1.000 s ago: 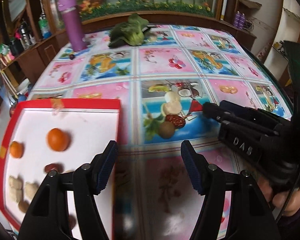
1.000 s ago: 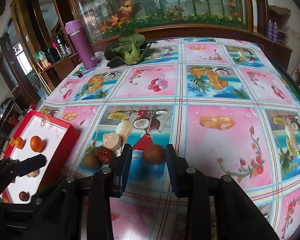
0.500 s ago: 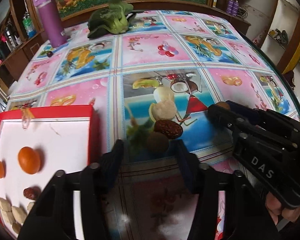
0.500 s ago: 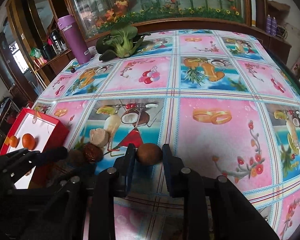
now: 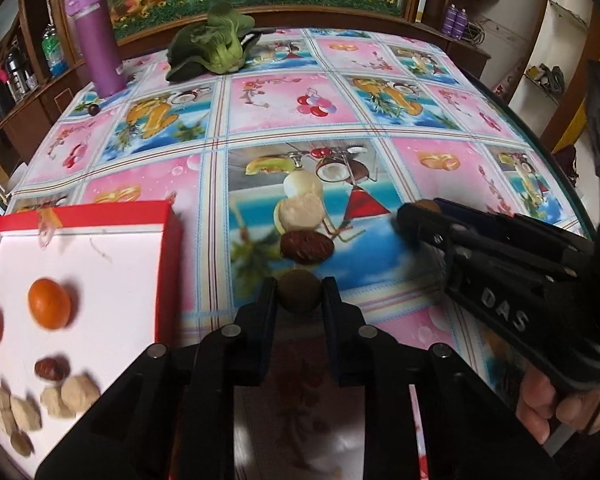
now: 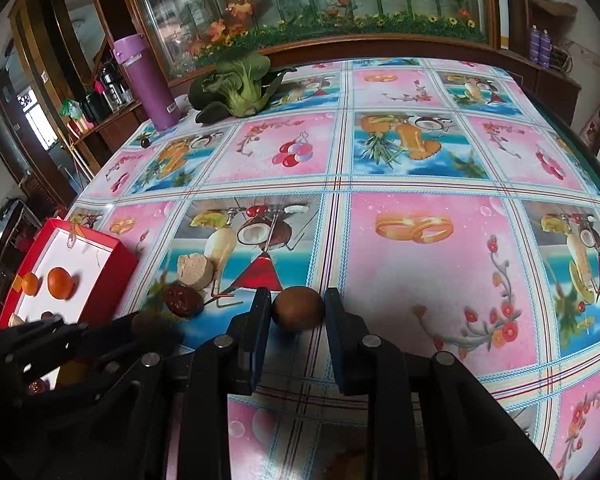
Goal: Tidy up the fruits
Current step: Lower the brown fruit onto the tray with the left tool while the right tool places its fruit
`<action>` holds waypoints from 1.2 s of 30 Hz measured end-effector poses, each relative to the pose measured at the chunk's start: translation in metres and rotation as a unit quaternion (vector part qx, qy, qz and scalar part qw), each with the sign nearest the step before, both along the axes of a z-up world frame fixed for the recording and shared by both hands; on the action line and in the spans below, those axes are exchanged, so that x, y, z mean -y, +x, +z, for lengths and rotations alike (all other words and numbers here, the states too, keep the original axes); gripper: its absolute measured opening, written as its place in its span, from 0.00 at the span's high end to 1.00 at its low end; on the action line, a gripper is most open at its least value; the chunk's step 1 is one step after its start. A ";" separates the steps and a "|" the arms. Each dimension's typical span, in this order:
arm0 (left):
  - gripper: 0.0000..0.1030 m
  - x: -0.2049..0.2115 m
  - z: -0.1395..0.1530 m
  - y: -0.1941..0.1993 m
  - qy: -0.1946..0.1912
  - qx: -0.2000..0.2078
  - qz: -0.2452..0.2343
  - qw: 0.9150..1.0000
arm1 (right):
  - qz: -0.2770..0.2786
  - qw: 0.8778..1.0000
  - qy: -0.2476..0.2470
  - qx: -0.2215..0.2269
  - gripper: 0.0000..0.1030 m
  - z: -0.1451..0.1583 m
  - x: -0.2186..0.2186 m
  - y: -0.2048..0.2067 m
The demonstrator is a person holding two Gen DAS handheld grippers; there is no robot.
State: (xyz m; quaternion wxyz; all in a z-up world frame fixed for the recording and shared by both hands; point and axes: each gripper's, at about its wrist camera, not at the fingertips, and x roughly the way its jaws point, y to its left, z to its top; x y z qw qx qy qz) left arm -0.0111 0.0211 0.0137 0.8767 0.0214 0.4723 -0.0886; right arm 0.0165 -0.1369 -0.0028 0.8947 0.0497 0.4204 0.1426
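Each hand-held gripper pinches a brown fruit near the surface's front edge: left point(image 5: 299, 298) and right point(image 6: 298, 312), ready for lifting toward the red tray point(image 5: 168, 264) at the left edge.

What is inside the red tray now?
The red tray holds two orange fruits, one dark red date and several pale lumps. The left gripper covers its near corner, so anything there is hidden.

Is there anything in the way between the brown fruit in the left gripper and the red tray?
Nothing visible. The brown fruit sits between the left gripper's fingers, and only bare tablecloth lies between it and the red tray's near wall.
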 end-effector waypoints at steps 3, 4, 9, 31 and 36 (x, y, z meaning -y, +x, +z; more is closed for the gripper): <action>0.77 -0.001 0.010 -0.018 -0.006 0.015 0.006 1.000 | -0.002 1.000 0.011 0.006 0.75 0.003 0.003 -0.004; 0.77 -0.002 0.016 -0.027 -0.007 0.023 0.007 1.000 | -0.002 1.000 0.014 0.012 0.75 0.005 0.003 -0.005; 0.77 -0.016 0.038 -0.064 -0.016 0.058 0.018 0.998 | 0.013 0.997 0.040 0.057 0.75 0.021 -0.002 -0.024; 0.77 -0.180 0.040 -0.149 0.004 0.099 0.209 0.973 | 0.201 0.976 0.079 0.041 0.75 0.037 -0.164 -0.099; 0.76 -0.180 0.028 -0.145 -0.004 0.083 0.204 0.975 | 0.210 0.975 0.064 0.027 0.75 0.025 -0.178 -0.102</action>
